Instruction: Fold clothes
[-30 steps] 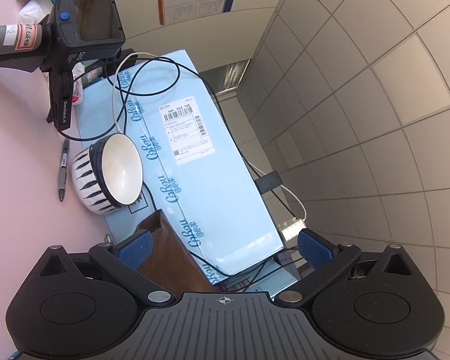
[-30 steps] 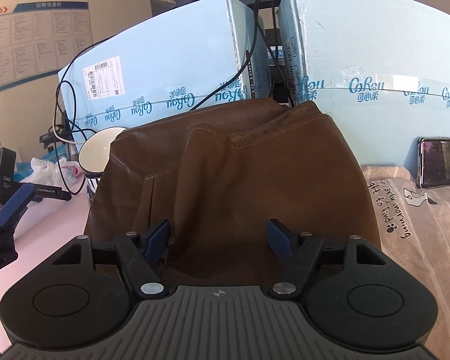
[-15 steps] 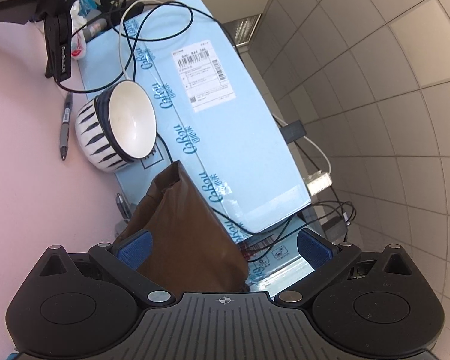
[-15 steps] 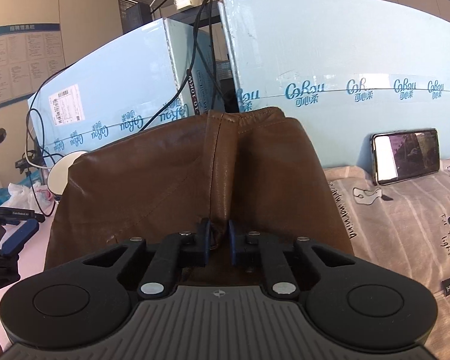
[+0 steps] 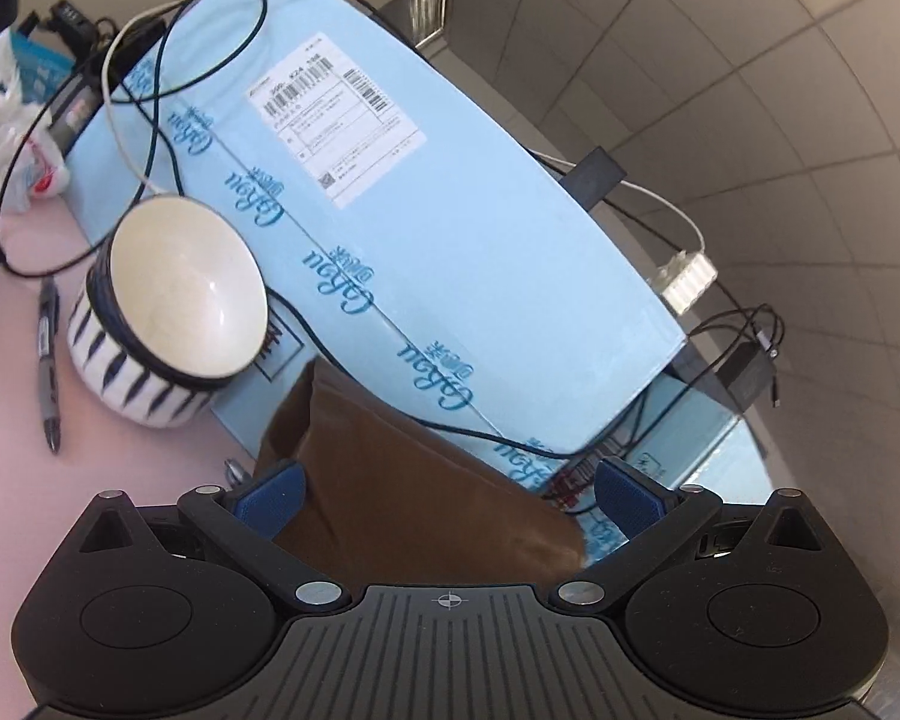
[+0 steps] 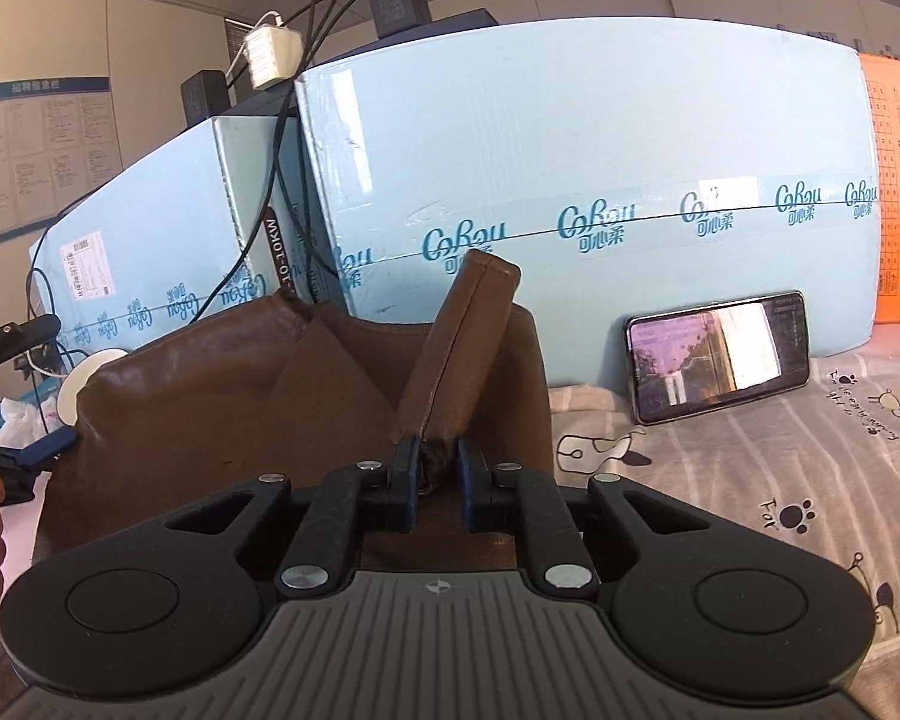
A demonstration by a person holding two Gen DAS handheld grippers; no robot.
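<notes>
A brown leather-like garment (image 6: pixel 222 396) lies on the table in front of the pale blue boxes. My right gripper (image 6: pixel 437 468) is shut on a fold of it and lifts a strip of the fabric (image 6: pixel 462 336) upward. In the left wrist view the same garment (image 5: pixel 390 480) lies between the blue pads of my left gripper (image 5: pixel 447 495), which is open, tilted and not touching it as far as I can tell. The left gripper also shows at the far left of the right wrist view (image 6: pixel 36 450).
Two large pale blue cartons (image 6: pixel 570 192) stand behind the garment, with cables and chargers (image 6: pixel 330 12) on them. A striped bowl (image 5: pixel 168 312) and a pen (image 5: pixel 48 354) lie on the pink table. A phone (image 6: pixel 717 354) leans on the carton over a printed grey cloth (image 6: pixel 780 480).
My right gripper closed on a fold of the brown garment and has lifted it. My left gripper has swung so more of the garment lies between its open fingers.
</notes>
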